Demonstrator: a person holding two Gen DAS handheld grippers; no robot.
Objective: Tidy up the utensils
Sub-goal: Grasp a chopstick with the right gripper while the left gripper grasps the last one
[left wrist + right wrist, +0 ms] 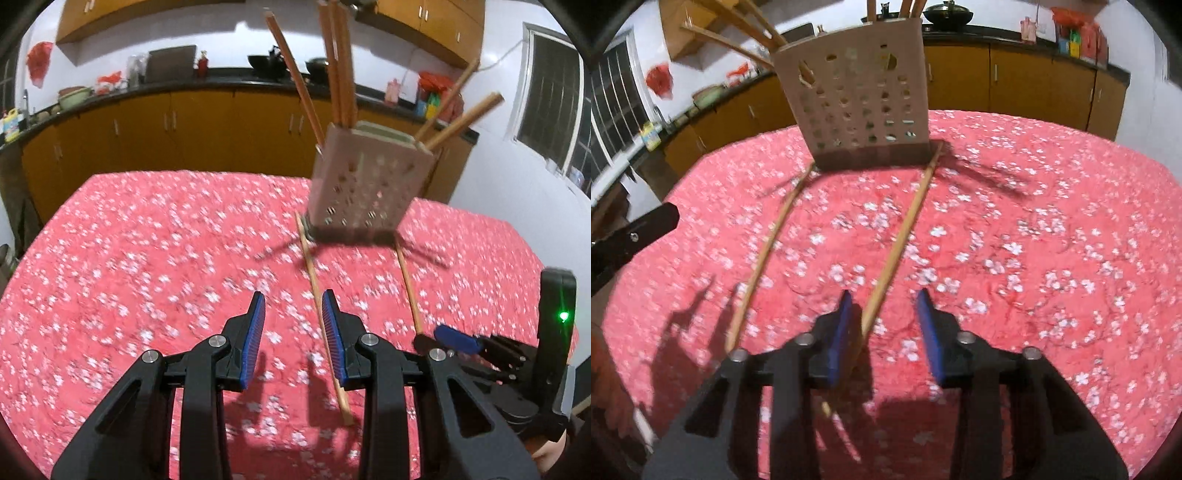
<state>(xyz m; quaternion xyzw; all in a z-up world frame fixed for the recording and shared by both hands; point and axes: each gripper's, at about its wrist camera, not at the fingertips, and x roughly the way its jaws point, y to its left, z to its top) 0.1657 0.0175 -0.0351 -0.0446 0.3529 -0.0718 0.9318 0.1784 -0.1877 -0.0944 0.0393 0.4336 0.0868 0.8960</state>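
Lying loose on the red floral tablecloth point(1052, 206) are two slim pale wooden chopsticks, both running from the foot of the beige perforated plastic utensil holder point(857, 99) toward the grippers. That holder stands upright and already carries several chopsticks leaning out of its top. Seen from the right wrist, the right-hand chopstick point(905, 232) reaches from the holder's base to between the blue pads of the right gripper point(884, 310), close beside the left pad; the jaws stand apart and do not appear to press on it, though blur makes contact hard to judge. The left-hand chopstick point(319, 306) runs from the holder's foot to just beside the right pad of the left gripper point(293, 314), whose jaws are parted with only cloth between them.

By the look of it, the pick-up step is in hand. Next, each gripper would need to straddle its stick squarely, pinch it near the end, lift, and tip it upright over the holder's opening.
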